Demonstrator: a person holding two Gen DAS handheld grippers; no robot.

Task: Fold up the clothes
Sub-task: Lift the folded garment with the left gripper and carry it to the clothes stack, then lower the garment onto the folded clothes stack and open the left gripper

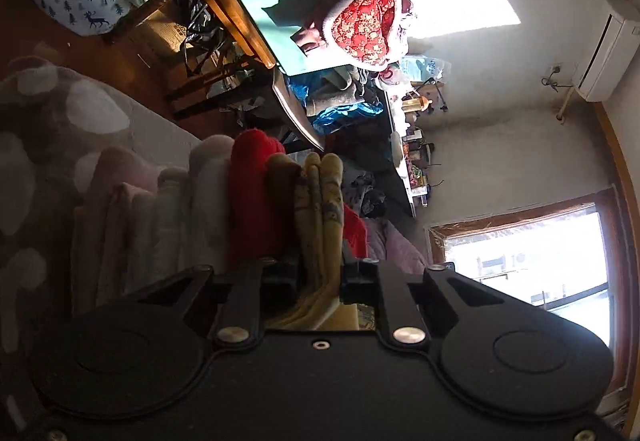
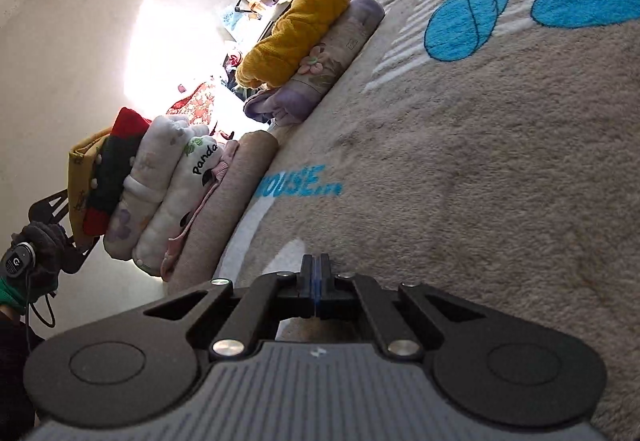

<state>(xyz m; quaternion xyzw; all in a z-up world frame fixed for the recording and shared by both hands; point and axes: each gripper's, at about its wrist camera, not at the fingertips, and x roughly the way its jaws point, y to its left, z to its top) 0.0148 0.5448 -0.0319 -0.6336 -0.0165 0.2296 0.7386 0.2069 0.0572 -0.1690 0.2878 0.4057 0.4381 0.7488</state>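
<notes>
Bed with cartoon blanket (image 2: 500,161), folded stack (image 2: 160,193) along its edge; left claw (image 1: 320,273) pinches yellow garment (image 1: 320,201) onto the stack, right claw (image 2: 316,281) closed empty.

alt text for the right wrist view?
The right gripper, jaws shut on nothing, sits low over a beige cartoon-mouse blanket. To its left stands a stack of folded clothes, which a gloved hand reaches with the other gripper.
</notes>
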